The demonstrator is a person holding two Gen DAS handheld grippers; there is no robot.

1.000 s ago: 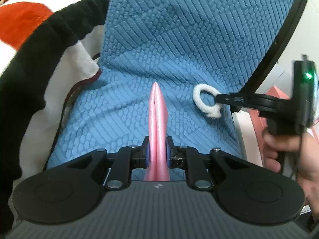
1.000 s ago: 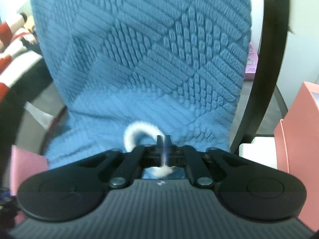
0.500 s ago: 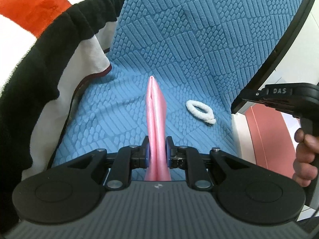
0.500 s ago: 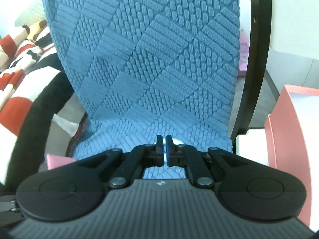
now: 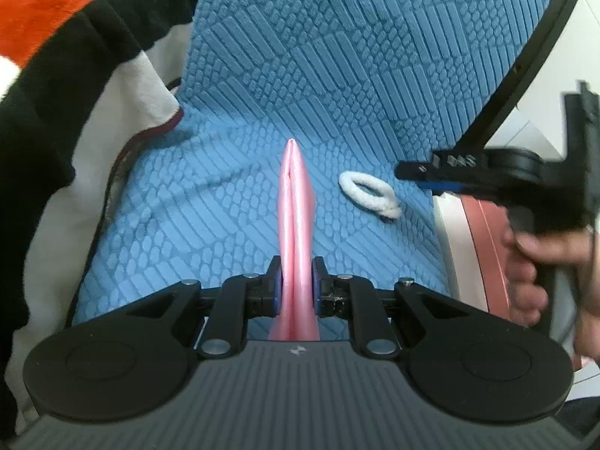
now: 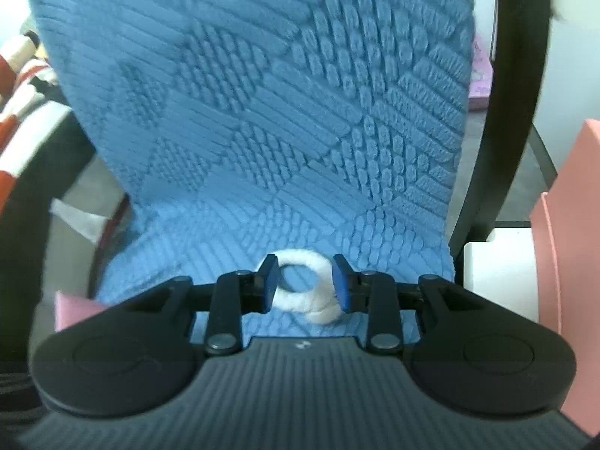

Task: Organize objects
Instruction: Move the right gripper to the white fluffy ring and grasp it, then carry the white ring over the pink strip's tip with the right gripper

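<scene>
Two views split the scene between them. Only the left wrist view shows the black, white and orange blanket [image 5: 67,86] heaped along the left edge of the blue textured chair cover [image 5: 337,75], plus the person's hand [image 5: 540,262] wrapped round the handle of the right gripper [image 5: 416,170], which reaches in from the right. Only the right wrist view shows a pink box [image 6: 573,232] and a white block [image 6: 495,273] off the seat's right side, beyond the curved black chair frame [image 6: 521,75]. The cover runs up the backrest and down over the seat, where both objects lie or hang. The left gripper [image 5: 296,287] is clamped on a pink folded cloth [image 5: 296,225]; its long axis runs straight away from the camera, the narrow tip pointing toward the backrest. To its right, apart from it, the white fluffy hair tie [image 6: 303,288] lies flat on the seat. The right gripper's jaws have just been opening and now stand apart with the hair tie between the blue pads [image 6: 341,285], not squeezing it
</scene>
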